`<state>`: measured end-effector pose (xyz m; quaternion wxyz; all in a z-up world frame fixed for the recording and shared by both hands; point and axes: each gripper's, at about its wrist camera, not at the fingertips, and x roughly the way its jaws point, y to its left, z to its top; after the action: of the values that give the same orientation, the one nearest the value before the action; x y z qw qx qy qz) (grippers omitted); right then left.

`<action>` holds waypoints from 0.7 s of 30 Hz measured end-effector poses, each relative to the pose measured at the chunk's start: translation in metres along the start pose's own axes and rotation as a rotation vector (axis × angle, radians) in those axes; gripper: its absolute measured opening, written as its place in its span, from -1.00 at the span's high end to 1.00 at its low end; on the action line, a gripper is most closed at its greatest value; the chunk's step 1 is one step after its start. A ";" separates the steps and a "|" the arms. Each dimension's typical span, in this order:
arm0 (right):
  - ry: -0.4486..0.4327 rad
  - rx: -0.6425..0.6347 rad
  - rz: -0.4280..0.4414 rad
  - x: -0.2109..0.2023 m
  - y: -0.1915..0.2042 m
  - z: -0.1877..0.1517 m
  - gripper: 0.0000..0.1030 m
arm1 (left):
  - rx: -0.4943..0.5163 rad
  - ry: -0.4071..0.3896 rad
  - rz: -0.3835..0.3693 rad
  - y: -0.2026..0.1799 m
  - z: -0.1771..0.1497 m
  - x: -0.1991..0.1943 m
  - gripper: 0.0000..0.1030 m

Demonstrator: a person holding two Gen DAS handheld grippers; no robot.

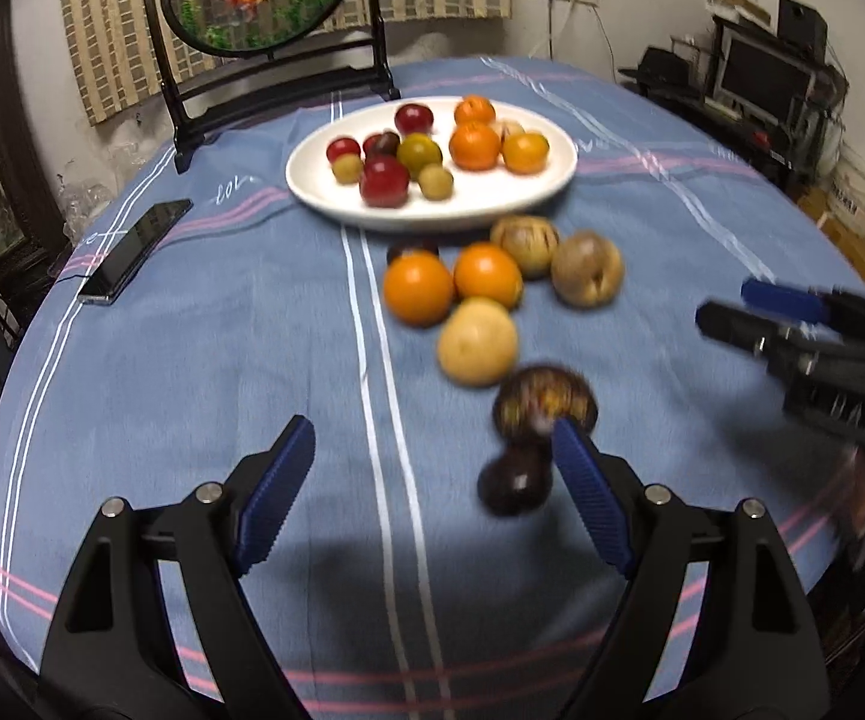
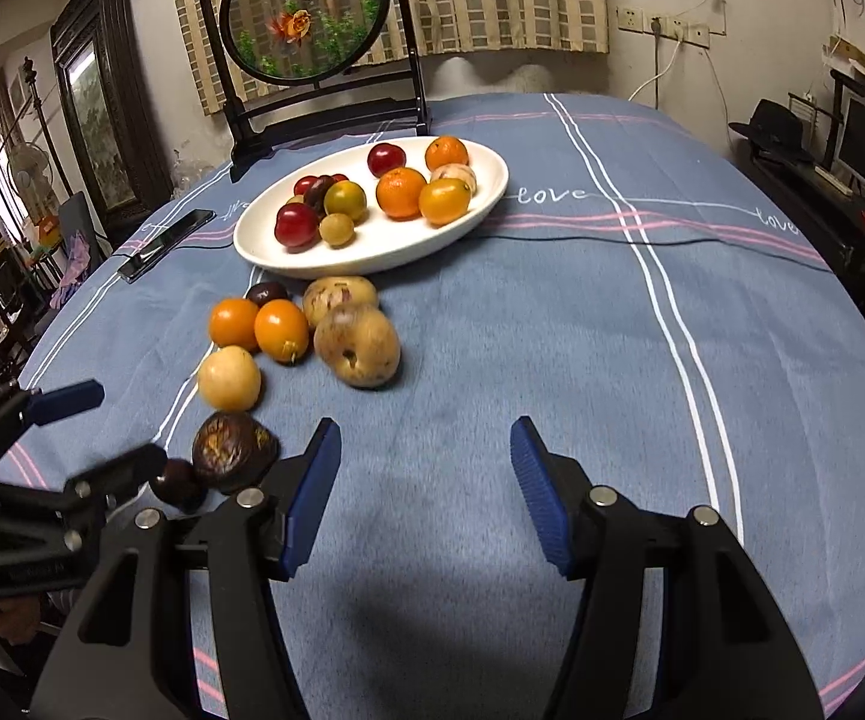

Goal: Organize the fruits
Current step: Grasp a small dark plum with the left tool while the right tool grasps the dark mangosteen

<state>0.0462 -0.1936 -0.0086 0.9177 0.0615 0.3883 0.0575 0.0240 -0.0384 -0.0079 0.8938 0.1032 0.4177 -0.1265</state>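
A white oval plate point(image 1: 492, 204) point(image 2: 480, 204) holds several small fruits: red plums, oranges, green-yellow ones. On the blue cloth in front of it lie two oranges point(image 1: 419, 288) point(image 2: 281, 329), a pale yellow fruit point(image 1: 477, 341) point(image 2: 229, 378), two brownish fruits point(image 1: 587, 267) point(image 2: 358, 345), a dark wrinkled fruit point(image 1: 543, 399) point(image 2: 234, 449) and a small dark plum point(image 1: 515, 483) point(image 2: 177, 480). My left gripper point(image 1: 432, 474) point(image 2: 105, 426) is open, with the dark plum just inside its right finger. My right gripper point(image 2: 423, 486) point(image 1: 726, 306) is open and empty over bare cloth.
A black phone point(image 1: 135, 251) point(image 2: 165, 243) lies left of the plate with a cable. A round goldfish screen on a dark stand point(image 1: 264, 30) point(image 2: 312, 36) stands at the table's far edge. Furniture and a monitor point(image 1: 762, 78) are to the right.
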 end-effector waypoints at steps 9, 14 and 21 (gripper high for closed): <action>0.013 -0.007 0.004 -0.001 0.003 -0.006 -0.16 | 0.038 0.034 -0.038 -0.006 -0.012 0.003 -0.66; 0.027 -0.023 0.002 0.002 0.006 -0.007 -0.16 | 0.059 0.062 -0.070 -0.015 -0.017 0.011 -0.66; 0.049 -0.037 0.003 0.007 0.011 -0.010 -0.16 | 0.053 0.081 -0.191 -0.018 -0.019 0.017 0.16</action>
<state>0.0435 -0.1812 -0.0184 0.9087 0.0435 0.4096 0.0674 0.0150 -0.0523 -0.0347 0.8571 0.0913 0.4578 -0.2179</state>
